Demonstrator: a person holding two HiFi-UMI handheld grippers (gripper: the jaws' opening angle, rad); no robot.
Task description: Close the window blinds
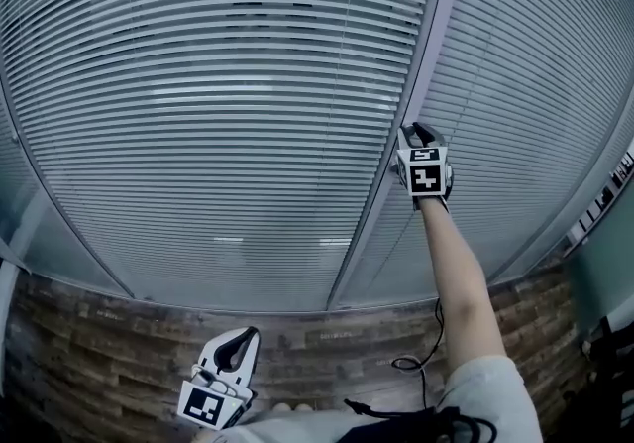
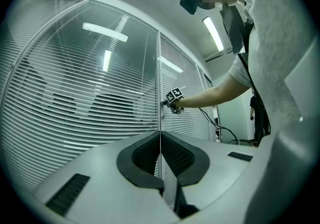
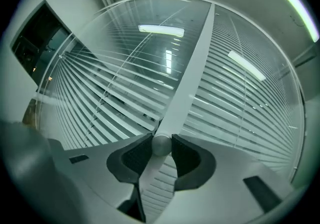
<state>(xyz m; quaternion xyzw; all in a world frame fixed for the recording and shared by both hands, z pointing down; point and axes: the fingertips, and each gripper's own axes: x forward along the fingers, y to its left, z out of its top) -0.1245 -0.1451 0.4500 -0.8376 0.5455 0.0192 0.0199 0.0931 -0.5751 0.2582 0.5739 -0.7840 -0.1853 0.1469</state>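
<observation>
**Knob gripped at the window frame**

The right hand-held gripper [image 3: 161, 144] is seen level at the window. Its dark pads are pressed on either side of a small round silver knob [image 3: 161, 146], which is mounted on the pale grey upright frame post [image 3: 190, 77]. On both sides of that post the white horizontal slatted blinds [image 1: 228, 114] are spread behind glass. The slats are tilted, and a few dark gaps are left near the top of the left pane. The left hand-held gripper [image 2: 160, 144] is held low, well apart from the window. Its jaws are brought together with nothing between them.
</observation>
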